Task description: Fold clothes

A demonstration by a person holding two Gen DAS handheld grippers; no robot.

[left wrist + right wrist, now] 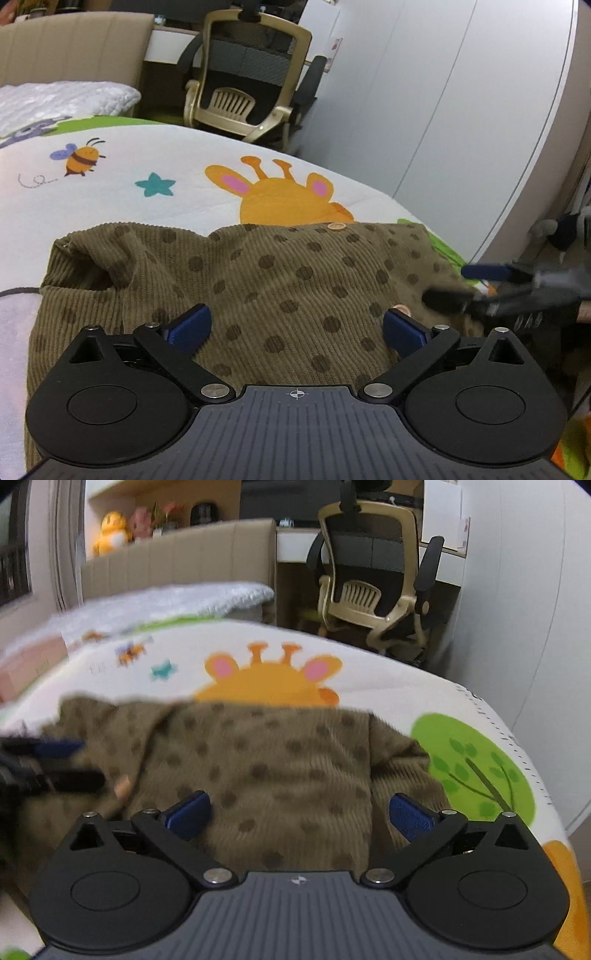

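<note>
Left tool (297,328) released above brown dotted garment (258,273), right tool (299,812) released too, cartoon bedspread (147,158) beneath

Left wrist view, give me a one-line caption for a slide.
Open left gripper above a brown dotted corduroy garment on a cartoon bedspread, right gripper alongside.

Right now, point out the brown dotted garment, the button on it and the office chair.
brown dotted garment (258,280): left wrist view, middle of the corduroy.
button (337,226): left wrist view, at the garment's far edge.
office chair (373,579): right wrist view, on the backrest.
</note>
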